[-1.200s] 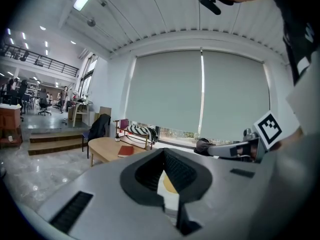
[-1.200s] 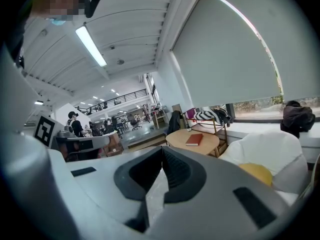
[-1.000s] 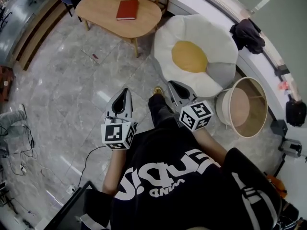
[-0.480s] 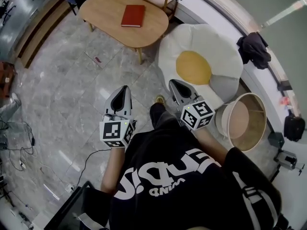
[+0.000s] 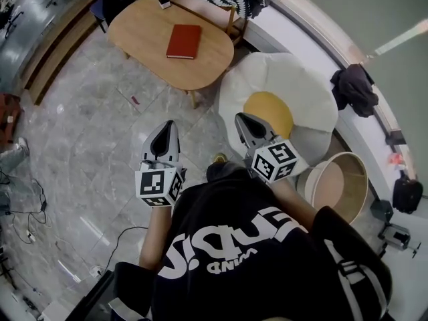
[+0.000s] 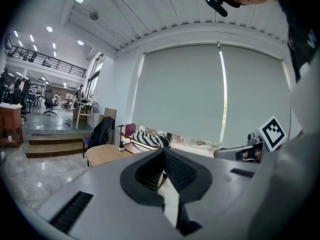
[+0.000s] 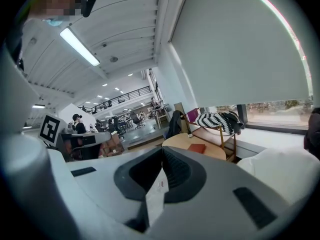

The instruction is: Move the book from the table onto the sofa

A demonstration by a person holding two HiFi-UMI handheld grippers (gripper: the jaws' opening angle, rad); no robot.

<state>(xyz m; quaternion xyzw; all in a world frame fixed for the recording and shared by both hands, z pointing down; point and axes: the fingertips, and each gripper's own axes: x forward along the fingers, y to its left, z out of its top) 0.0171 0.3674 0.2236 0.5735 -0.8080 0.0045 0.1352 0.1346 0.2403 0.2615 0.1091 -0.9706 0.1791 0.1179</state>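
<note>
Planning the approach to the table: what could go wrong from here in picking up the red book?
The red book lies flat on the wooden table, so a grasp may push it along rather than get under an edge. The left gripper and right gripper are both shut and empty; they must open before reaching. The egg-shaped cushion lies close beside the person, a possible trip.

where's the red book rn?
Head view, top centre-left: the red book lies flat on the oval wooden table, up-left of the fried-egg cushion, well ahead of the left tongs and right tongs.
</note>
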